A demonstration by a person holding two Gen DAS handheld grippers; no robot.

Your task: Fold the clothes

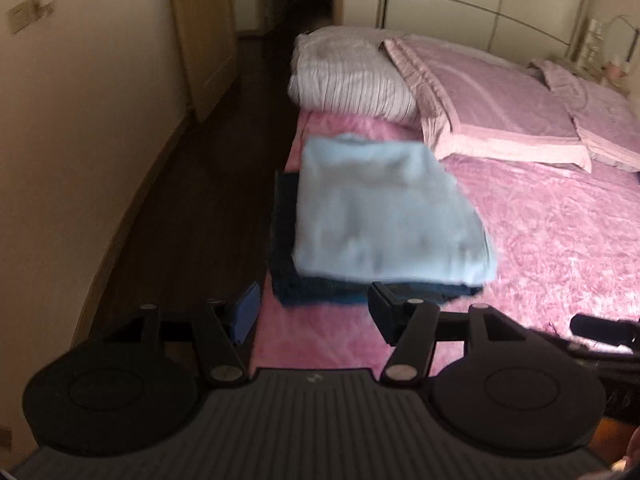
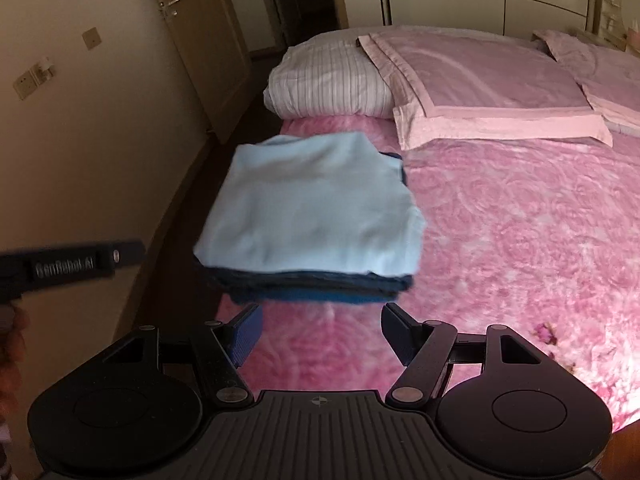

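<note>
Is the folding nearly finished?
Looks nearly done. A light blue top lies folded on a stack of dark blue clothes at the bed's edge. Both grippers, left and right, are open and hold nothing. No unfolded clothes show in either view.

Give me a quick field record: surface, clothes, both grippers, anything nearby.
surface: pink bedspread
clothes: folded light blue garment stacked on folded dark blue garments, near the bed's left edge
left gripper: fingers open, empty, short of the stack
right gripper: fingers open, empty, short of the stack
nearby: striped folded quilt, pink pillow beyond the stack
</note>
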